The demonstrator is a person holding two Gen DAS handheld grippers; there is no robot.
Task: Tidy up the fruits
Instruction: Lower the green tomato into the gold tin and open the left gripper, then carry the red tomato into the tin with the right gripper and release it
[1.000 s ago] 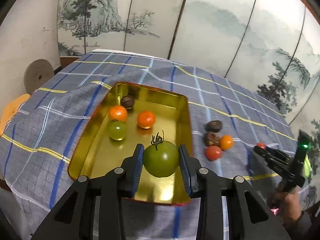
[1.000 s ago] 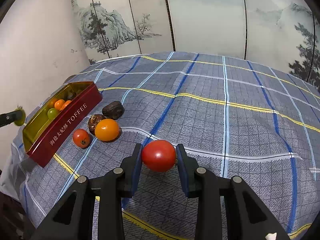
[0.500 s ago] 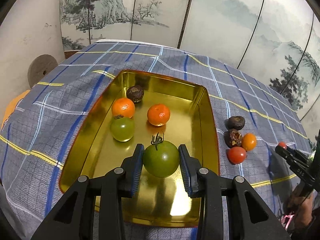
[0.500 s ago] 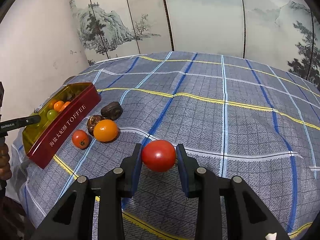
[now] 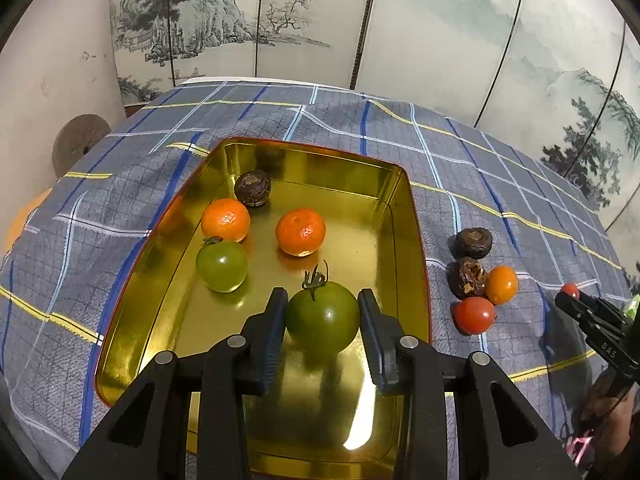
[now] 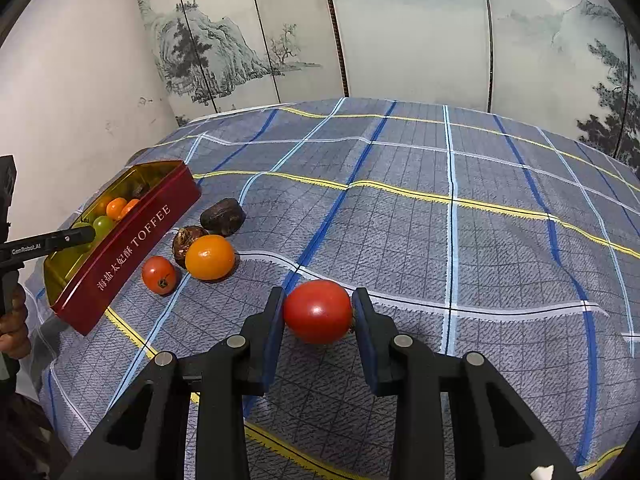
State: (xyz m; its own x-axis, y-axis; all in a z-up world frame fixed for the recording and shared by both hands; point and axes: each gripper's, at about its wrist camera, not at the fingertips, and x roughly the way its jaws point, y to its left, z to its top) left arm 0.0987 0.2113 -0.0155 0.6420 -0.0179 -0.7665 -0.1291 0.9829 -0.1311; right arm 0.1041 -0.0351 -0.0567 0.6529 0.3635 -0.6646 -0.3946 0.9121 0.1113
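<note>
Green tomato [image 5: 322, 317] pinched in my left gripper [image 5: 322, 330], low over tin [image 5: 406, 216] near end. Right gripper [image 6: 318, 316] pinches red tomato [image 6: 318, 311], tin far left.

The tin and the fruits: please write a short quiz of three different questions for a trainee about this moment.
1. True or false: the left gripper is shut on a green tomato above the tin.
2. How many fruits lie inside the tin, not counting the held one?
3. What does the right gripper hold? A) an orange B) a red tomato C) nothing

Key: 1 true. 2 four: two oranges, one green tomato, one dark brown fruit. 3 B.
</note>
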